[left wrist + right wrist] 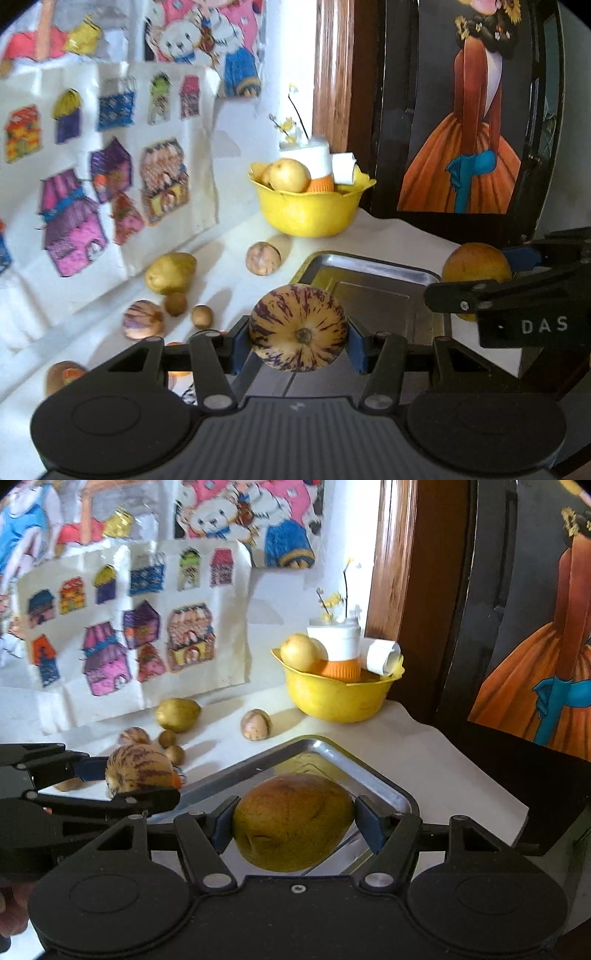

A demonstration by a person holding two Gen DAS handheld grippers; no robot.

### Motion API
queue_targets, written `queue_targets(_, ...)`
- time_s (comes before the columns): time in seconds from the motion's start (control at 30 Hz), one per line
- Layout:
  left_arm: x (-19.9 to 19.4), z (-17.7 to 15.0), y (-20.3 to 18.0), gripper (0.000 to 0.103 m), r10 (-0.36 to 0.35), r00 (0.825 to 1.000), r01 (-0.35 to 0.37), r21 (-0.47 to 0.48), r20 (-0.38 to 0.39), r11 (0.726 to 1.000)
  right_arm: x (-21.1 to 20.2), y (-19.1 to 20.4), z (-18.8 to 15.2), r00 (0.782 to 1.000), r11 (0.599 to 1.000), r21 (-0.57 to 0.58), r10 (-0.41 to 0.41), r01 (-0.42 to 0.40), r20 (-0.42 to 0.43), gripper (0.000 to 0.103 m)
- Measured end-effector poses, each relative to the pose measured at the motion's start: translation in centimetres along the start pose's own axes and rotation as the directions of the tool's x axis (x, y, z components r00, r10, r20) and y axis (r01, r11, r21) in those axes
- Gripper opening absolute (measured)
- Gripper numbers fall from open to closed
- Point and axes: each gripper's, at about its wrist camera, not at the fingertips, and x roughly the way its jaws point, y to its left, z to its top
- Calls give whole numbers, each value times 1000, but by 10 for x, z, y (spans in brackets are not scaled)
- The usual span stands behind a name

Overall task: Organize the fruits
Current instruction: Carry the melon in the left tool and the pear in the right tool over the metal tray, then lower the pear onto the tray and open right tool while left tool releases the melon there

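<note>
The left gripper (298,334) is clenched on a striped melon (297,328), its blue pads pressed to either flank so the stem scar faces the camera; held across its widest part, the round fruit is unlikely to roll out. The right gripper (293,823) grasps a brown pear (293,821) the same way, side to side. Both fruits hang over or just before the metal tray (373,271), which lies bare, so my guess is that each is being carried there to be set down. The tray sits near the table edge, within easy reach of both hands. Loose fruits lie on the white cloth to its left: a potato-like one (170,272), another melon (143,319), two small brown balls (201,316). The yellow bowl (308,214) behind holds more fruit and a cup, so sorting looks barely begun
</note>
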Motion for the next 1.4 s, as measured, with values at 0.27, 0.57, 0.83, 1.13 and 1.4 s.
queue_targets(0.27, 53, -1, -7, 56, 16, 998, -15, 1, -57, 1000, 63, -26, 6, 998, 1000, 25, 8, -7, -57, 68)
queue_targets(0.57, 89, -8, -6, 56, 55, 990, -53, 13, -128, 998, 116, -44, 6, 995, 1000, 20, 13, -11, -97, 68)
queue_targets(0.83, 98, -14, -11, 56, 56, 987, -53, 26, -149, 998, 139, -50, 0, 993, 1000, -5, -5, 5, -114, 68)
queue_targets(1.13, 98, -14, -8, 57, 50, 987, -50, 9, -151, 999, 145, -49, -5, 992, 1000, -2, -8, 8, -130, 69)
queue_targets(1.4, 93, -11, -7, 59, 66, 989, -64, 20, -134, 998, 146, -46, -4, 990, 1000, -9, -7, 6, -141, 69)
